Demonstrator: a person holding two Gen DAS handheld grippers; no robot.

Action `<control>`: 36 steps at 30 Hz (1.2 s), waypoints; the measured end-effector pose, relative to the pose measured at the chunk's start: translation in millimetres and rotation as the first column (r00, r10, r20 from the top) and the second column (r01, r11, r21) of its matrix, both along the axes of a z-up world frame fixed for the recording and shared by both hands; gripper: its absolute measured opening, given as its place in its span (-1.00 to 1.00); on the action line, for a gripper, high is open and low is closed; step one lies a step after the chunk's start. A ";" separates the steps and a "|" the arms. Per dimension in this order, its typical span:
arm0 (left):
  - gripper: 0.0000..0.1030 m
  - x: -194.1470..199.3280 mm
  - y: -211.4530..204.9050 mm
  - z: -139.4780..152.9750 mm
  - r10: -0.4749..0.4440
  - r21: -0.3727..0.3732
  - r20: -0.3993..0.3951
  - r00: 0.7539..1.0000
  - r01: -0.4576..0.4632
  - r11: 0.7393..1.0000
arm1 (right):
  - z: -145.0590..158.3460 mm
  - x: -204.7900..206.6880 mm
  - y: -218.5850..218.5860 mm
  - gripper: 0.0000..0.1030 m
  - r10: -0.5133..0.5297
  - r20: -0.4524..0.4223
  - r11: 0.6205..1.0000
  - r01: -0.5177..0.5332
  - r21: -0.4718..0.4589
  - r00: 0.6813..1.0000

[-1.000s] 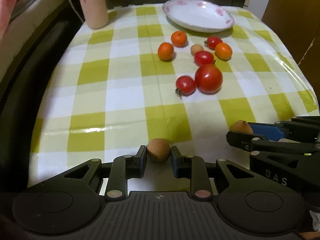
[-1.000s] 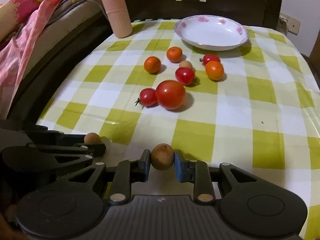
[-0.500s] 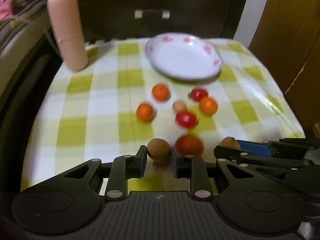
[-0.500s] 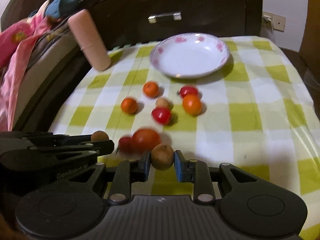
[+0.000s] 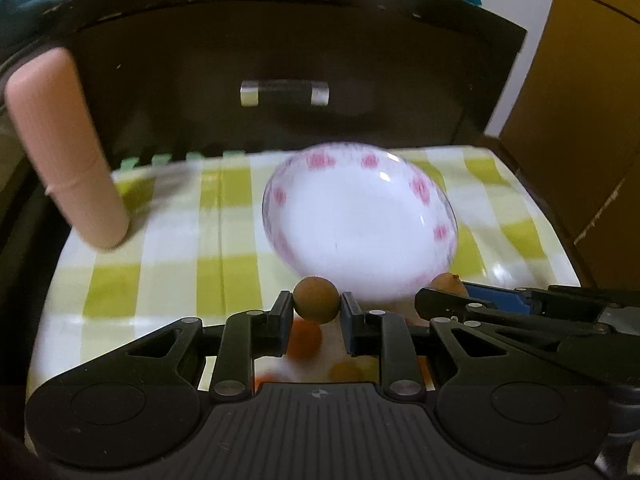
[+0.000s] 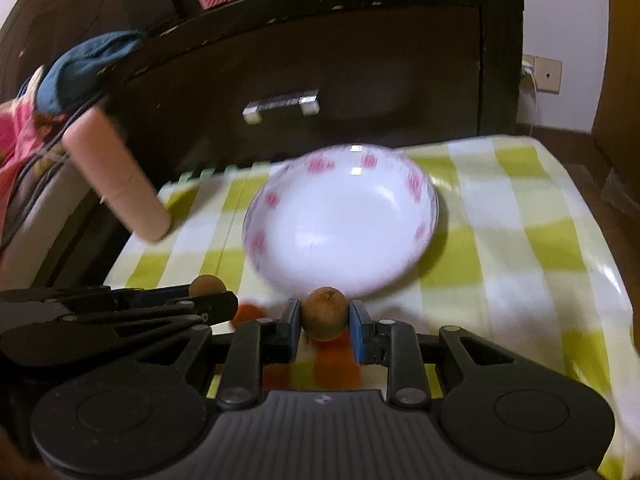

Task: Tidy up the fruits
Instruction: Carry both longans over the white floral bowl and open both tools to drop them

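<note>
Now | L hand-held gripper pinching brown fruit | R hand-held gripper pinching kiwi-like fruit | both angled down twd plate

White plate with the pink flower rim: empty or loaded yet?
Empty. The white pink-rimmed plate shows only bare white inside in both wrist views; both small brown fruits sit clamped in the grippers, short of it.

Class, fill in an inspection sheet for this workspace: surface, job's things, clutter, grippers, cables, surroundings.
Surface: table under a yellow-and-white checked cloth.
Job's things: empty white dish with pink flowers; two small brown fruits held; blurred red and orange fruits below the grippers.
Clutter: pink cylinder on the cloth's corner.
Grippers: left gripper and right gripper each shut on one brown fruit.
Cables: wire at the wall socket.
Surroundings: dark drawer cabinet, bedding.
</note>
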State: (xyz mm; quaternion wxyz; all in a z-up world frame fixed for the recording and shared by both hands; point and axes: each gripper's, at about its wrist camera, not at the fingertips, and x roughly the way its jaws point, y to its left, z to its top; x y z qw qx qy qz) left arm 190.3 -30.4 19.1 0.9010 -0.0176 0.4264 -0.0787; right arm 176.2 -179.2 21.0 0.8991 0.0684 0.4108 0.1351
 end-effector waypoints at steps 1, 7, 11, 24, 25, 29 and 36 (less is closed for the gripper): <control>-0.41 4.8 0.0 -0.1 0.000 -0.004 0.002 1.000 0.000 1.000 | 0.0 7.7 -0.8 -0.52 -0.002 0.002 1.000 0.002 0.003 1.000; -0.41 33.6 -7.9 -9.7 -0.010 -0.004 0.002 1.000 0.010 1.000 | -6.7 41.8 -5.4 -0.52 -0.004 0.013 1.000 0.004 -0.018 1.000; -0.41 43.7 -10.0 -17.6 -0.009 -0.002 -0.012 1.000 0.009 1.000 | -17.2 56.6 -11.7 -0.52 -0.004 0.004 1.000 0.004 -0.003 1.000; -0.40 50.1 -5.0 -27.0 -0.007 -0.004 -0.026 1.000 0.007 1.000 | -27.9 66.9 -8.3 -0.49 0.025 0.023 1.000 -0.025 -0.014 0.999; -0.39 49.9 -5.7 -27.5 -0.008 0.003 -0.024 1.000 0.008 1.000 | -28.2 66.6 -8.3 -0.49 0.023 0.026 1.000 -0.023 -0.015 0.999; -0.34 49.3 -7.1 -28.0 -0.011 0.016 -0.016 1.000 0.011 1.000 | -29.1 67.9 -8.7 -0.49 0.023 0.015 1.000 -0.023 -0.018 1.000; -0.02 47.5 -3.5 -26.0 0.005 0.023 -0.001 1.000 -0.005 1.000 | -28.5 68.6 -10.0 -0.48 0.013 0.031 1.000 -0.012 -0.024 0.999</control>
